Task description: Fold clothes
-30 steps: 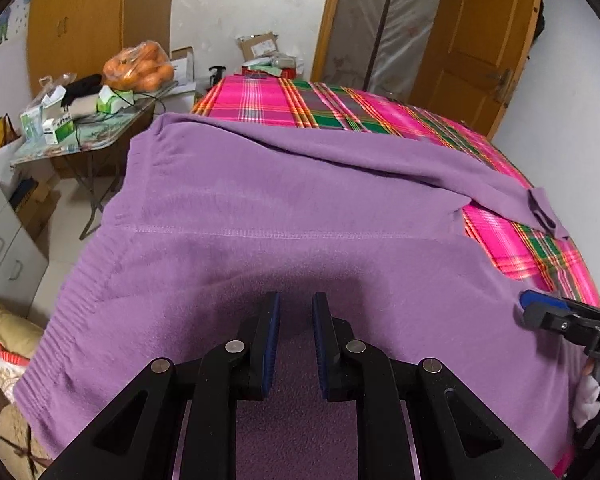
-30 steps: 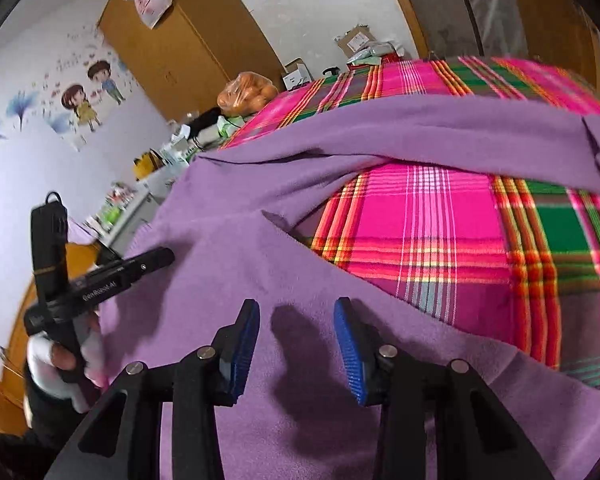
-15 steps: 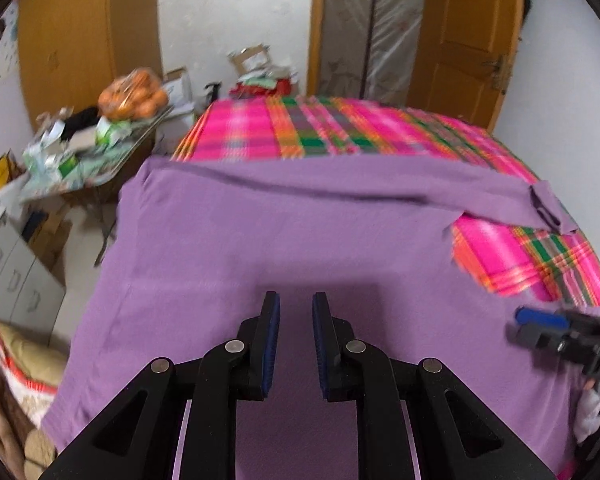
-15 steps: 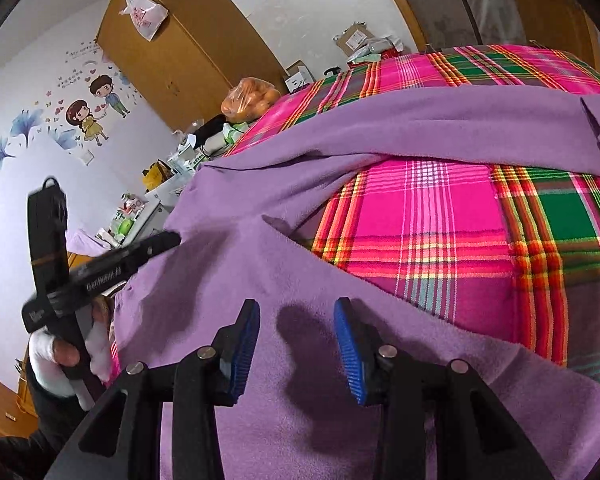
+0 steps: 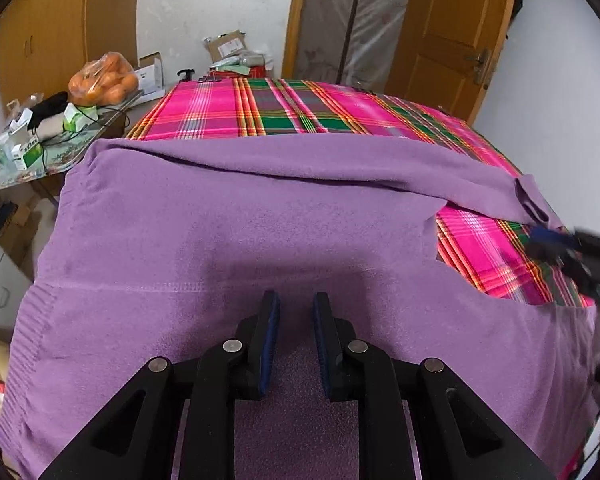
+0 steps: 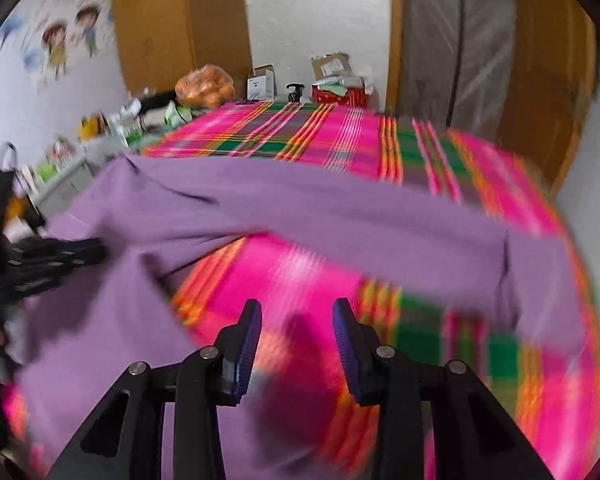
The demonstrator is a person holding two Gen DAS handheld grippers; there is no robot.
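Purple sweater [image 5: 228, 232] lies spread flat on the plaid bed [image 5: 300, 112], not folded yet, and both the left hand-held gripper [image 5: 296, 340] and right hand-held gripper [image 6: 296, 348] are open and empty, so next one should pinch a sleeve.

The left wrist view looks forward along its own fingers from low over the near end of the bed [image 5: 300, 108], close above the purple sweater [image 5: 228, 232], facing the doorway beyond the bed's far end. The right wrist view, blurred, also faces the far end of the bed, from close above its plaid cover [image 6: 300, 280], toward the bed's right side. Both views share the sweater's far sleeve, the plaid far half of the bed, and the bag of oranges [image 5: 102, 80] left of the bed. Each camera catches the other gripper at its frame edge.
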